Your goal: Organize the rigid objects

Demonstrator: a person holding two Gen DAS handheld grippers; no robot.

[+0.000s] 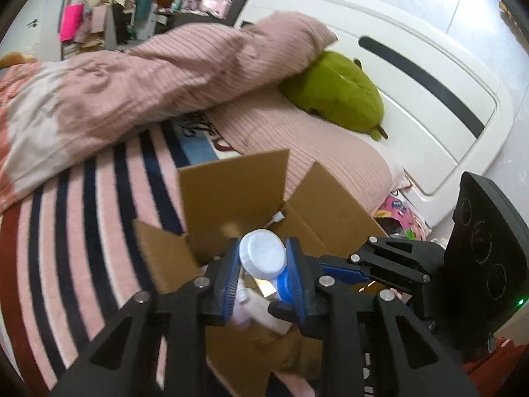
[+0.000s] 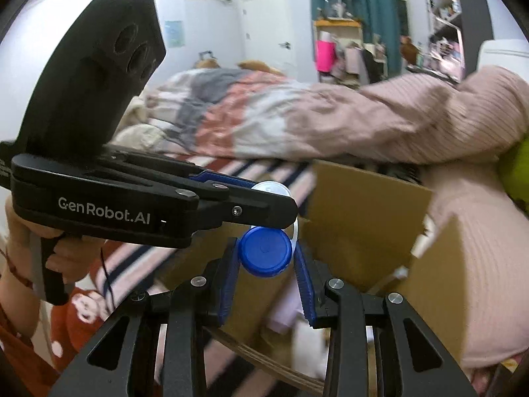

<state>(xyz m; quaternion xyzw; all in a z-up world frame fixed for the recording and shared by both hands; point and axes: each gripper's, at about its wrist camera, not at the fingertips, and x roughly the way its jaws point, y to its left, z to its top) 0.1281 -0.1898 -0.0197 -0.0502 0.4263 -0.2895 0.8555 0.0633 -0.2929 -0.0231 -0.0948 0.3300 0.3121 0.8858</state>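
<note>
Nearest the left wrist camera, the left tool (image 1: 263, 273) is closed on a white-capped container (image 1: 263, 253), its blue pads pressing the cap from both sides, with a blue part showing just under the white one. From the right wrist view the right tool (image 2: 266, 266) has its jaws around a blue cap (image 2: 266, 251); the left pad touches the rim, but a sliver of gap shows at the right pad, so I cannot tell whether it truly grips. The two tools meet at one object, the left reaching across from the side, so white end and blue end probably belong to one bottle whose long axis runs between them. Directly below and beyond both lies the open cardboard box (image 1: 231, 195) on the striped bed cover (image 1: 82, 215), flaps up, pale items already inside. The drop is likely straight down. Farther off rest a pink pillow (image 1: 158, 82) and a green plush (image 1: 334, 92).
</note>
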